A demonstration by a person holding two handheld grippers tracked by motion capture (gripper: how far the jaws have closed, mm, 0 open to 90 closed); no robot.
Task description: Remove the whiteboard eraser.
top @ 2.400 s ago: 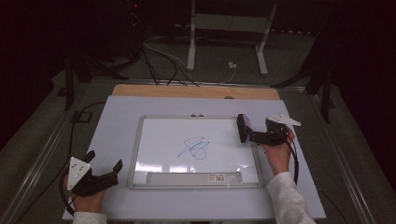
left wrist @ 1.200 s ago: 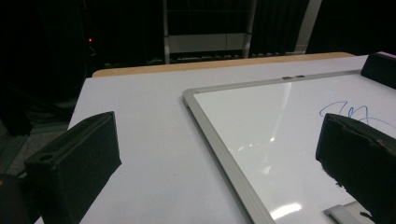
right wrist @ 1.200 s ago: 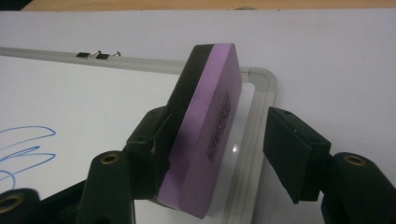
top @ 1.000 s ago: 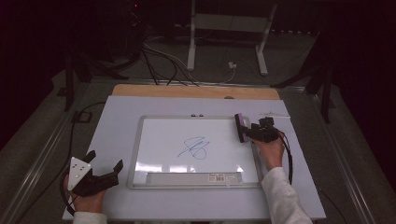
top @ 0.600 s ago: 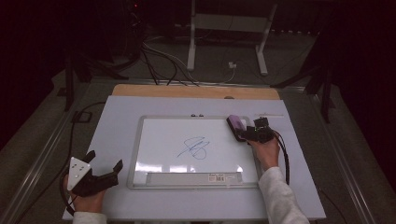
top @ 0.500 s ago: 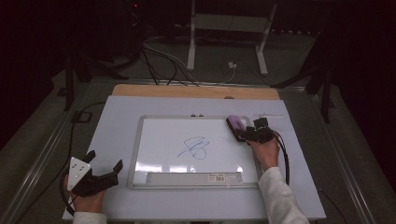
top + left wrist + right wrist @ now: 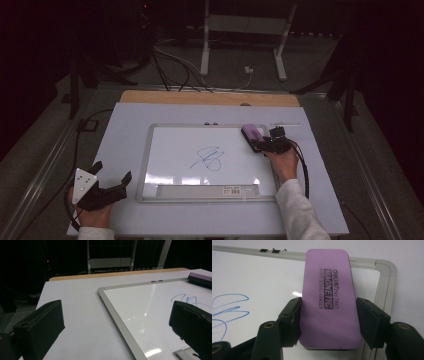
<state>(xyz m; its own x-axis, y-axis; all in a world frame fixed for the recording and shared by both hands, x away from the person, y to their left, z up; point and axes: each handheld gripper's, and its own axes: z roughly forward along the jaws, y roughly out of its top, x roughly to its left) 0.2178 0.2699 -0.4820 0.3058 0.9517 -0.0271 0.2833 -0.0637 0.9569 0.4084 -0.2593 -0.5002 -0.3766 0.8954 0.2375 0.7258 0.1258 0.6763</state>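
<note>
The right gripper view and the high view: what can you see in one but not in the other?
Right gripper view alone: the words printed on the purple eraser, reading "MAGNETIC" and "WHITE BOARD ERASER", and black clips on the whiteboard's top frame, seen close up.

High view alone: the left claw standing open beside the board, both of the person's hands, the whole table and the stand behind it.

Both: the right claw shut on the eraser, the blue scribble and the whiteboard.
</note>
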